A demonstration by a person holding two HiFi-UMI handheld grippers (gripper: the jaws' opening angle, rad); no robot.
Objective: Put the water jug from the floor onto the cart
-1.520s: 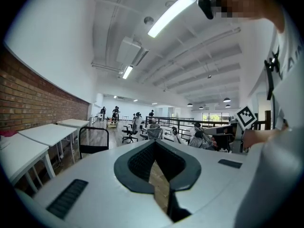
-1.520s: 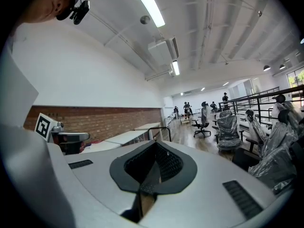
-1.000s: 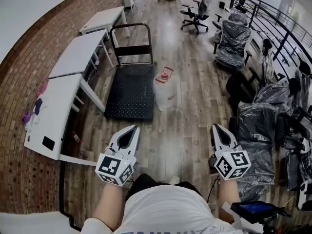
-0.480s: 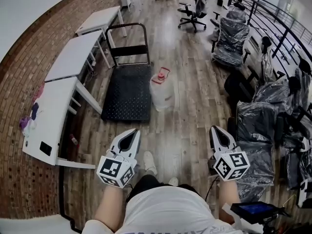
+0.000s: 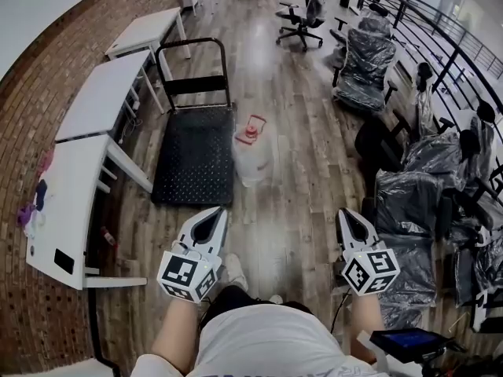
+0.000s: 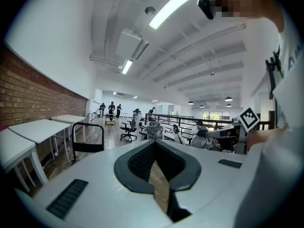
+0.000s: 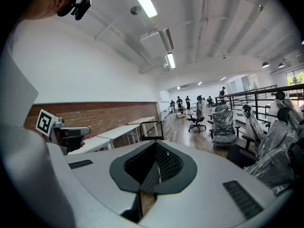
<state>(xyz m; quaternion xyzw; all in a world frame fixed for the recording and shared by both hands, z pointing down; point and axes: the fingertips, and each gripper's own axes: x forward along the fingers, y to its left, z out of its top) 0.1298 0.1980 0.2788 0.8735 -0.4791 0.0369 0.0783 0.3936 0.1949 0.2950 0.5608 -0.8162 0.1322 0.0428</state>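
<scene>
The clear water jug (image 5: 251,157) with a red cap and handle stands upright on the wood floor, just right of the black flat cart (image 5: 192,162). The cart's upright push handle (image 5: 192,63) is at its far end. My left gripper (image 5: 213,213) and right gripper (image 5: 348,214) are held out side by side, well short of the jug, both shut and empty. In the left gripper view the left gripper (image 6: 154,143) points level across the room, with the cart handle (image 6: 88,137) at the left. The right gripper (image 7: 156,144) also sees the cart handle (image 7: 152,128) beyond its tips.
White tables (image 5: 93,102) line the brick wall on the left. Plastic-wrapped office chairs (image 5: 366,60) and a black railing (image 5: 440,49) fill the right side. My shoe (image 5: 233,269) is on the floor between the grippers. People stand far down the room (image 7: 180,102).
I have walked forward: the tables have slid down and leftward in the head view, and the cart and jug sit a little nearer. Both grippers keep their places in the picture and stay shut.
</scene>
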